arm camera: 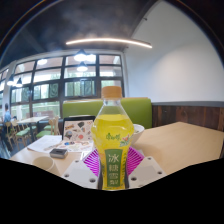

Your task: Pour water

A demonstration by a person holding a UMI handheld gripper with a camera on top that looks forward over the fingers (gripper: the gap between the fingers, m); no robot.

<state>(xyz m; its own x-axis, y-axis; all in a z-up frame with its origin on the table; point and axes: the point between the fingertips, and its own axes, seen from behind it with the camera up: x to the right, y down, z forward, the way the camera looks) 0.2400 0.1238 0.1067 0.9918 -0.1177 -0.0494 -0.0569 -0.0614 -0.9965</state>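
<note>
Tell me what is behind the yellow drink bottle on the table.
Behind the bottle, held between the gripper fingers, a white cup peeks out, then a green bench seat. The bottle covers most of the cup.

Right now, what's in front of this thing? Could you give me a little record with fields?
held item: yellow plastic drink bottle with orange cap, upright
claw: shut on the bottle, pink pads at both its sides
nearby: white cup just behind the bottle
surface: light wooden table
background: green bench seat, large windows, ceiling strip light
pouring: not yet begun
</note>
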